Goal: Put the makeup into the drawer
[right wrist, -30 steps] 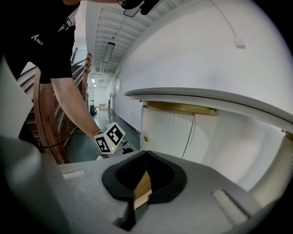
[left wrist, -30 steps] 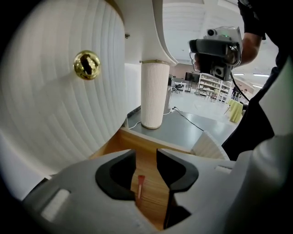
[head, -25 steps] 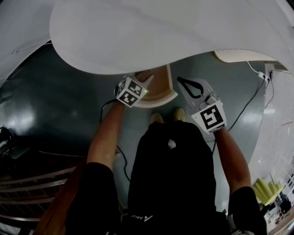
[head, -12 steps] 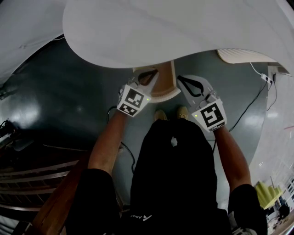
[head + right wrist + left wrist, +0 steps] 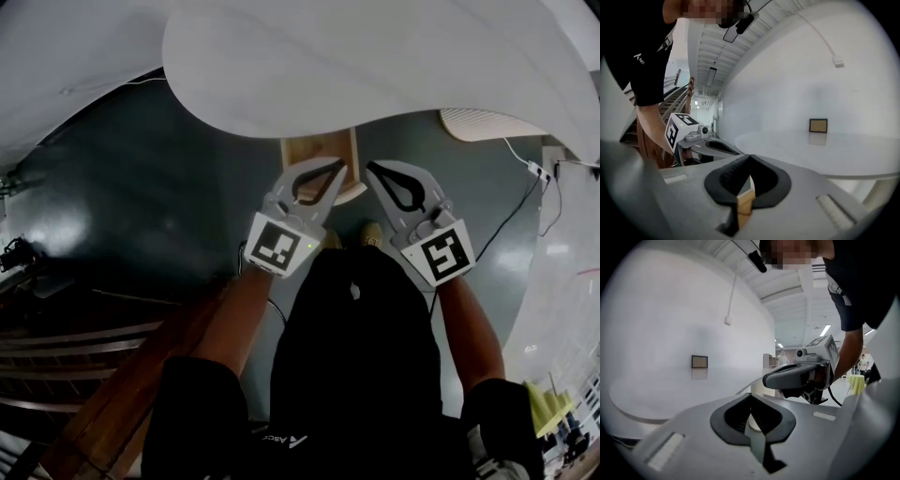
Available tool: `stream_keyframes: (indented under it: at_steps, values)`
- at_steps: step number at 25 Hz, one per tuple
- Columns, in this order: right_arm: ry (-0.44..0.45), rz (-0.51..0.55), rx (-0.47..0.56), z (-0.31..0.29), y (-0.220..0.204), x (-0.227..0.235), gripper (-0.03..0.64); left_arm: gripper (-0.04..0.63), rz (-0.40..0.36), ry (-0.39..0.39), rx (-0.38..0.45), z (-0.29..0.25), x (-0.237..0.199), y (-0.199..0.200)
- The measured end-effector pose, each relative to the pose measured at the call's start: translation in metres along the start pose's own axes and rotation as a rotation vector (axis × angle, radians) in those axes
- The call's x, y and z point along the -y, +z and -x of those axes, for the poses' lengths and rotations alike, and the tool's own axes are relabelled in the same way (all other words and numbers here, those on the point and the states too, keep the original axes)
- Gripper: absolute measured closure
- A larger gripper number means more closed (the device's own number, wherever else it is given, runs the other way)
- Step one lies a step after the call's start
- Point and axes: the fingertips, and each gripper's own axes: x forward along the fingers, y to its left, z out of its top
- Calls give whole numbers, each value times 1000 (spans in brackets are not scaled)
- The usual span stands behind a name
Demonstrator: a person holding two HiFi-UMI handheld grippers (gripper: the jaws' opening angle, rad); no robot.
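The big white round table (image 5: 375, 75) filled the top of the head view, and the wooden drawer (image 5: 319, 155) sat low beneath its edge over the dark floor (image 5: 141, 187), just past the tips of both grippers. The left gripper (image 5: 336, 171) and right gripper (image 5: 372, 171) were held up side by side, each with its jaws closed tight and nothing in them (just pad on pad). A little brown-framed square (image 5: 699, 362) stood far back on the table, well apart from the drawer, and I couldn't tell if that was the makeup.
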Motion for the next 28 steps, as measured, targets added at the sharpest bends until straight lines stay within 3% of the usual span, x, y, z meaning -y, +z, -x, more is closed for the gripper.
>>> stream_keyframes:
  at_steps: [9,22,28]
  values:
    - [-8,-25,85,41,72,-10,614,584,117,113,158,26,13,98]
    - [-38,-29,217,101,156,-5,614,584,69,117,247,39,53,202]
    - [-39,-13,250,119,177,-3,614,584,33,119,272,40,66,230]
